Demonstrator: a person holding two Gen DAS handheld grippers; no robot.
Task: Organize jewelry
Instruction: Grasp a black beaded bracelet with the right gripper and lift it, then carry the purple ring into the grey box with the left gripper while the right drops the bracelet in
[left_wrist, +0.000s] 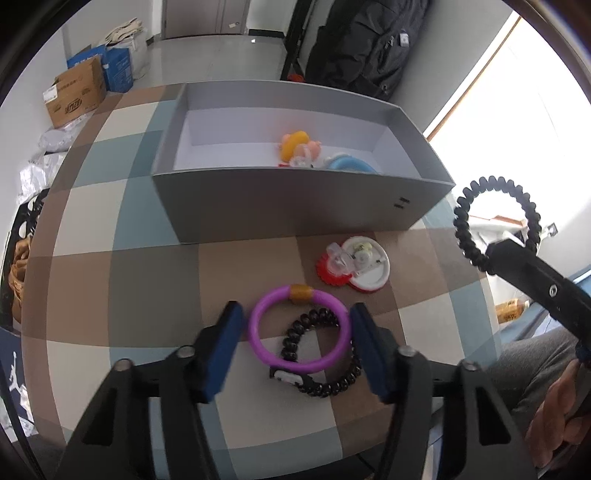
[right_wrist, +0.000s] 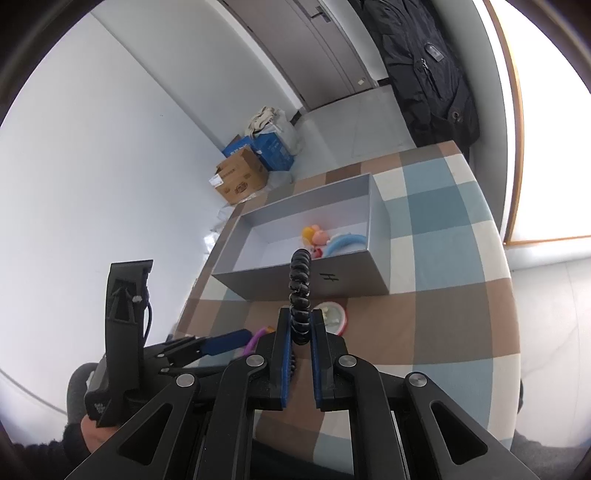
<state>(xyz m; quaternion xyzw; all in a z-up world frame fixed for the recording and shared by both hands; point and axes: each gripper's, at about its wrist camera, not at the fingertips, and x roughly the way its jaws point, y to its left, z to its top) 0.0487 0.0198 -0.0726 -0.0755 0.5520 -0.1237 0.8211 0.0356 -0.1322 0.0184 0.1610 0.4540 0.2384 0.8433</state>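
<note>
Left wrist view: we see the left gripper (left_wrist: 297, 345) over the checked table (left_wrist: 147, 277), jaws apart, straddling a purple bangle (left_wrist: 299, 328) that overlaps a black bead bracelet (left_wrist: 325, 369); whether the pads touch the bangle we cannot tell. A red-and-white piece (left_wrist: 354, 264) lies near the grey box (left_wrist: 295, 206), which holds coloured items (left_wrist: 299, 147).

Right wrist view: we see the right gripper (right_wrist: 300, 325) with jaws clamped on a black coil ring (right_wrist: 300, 291), held upright above the table.
</note>
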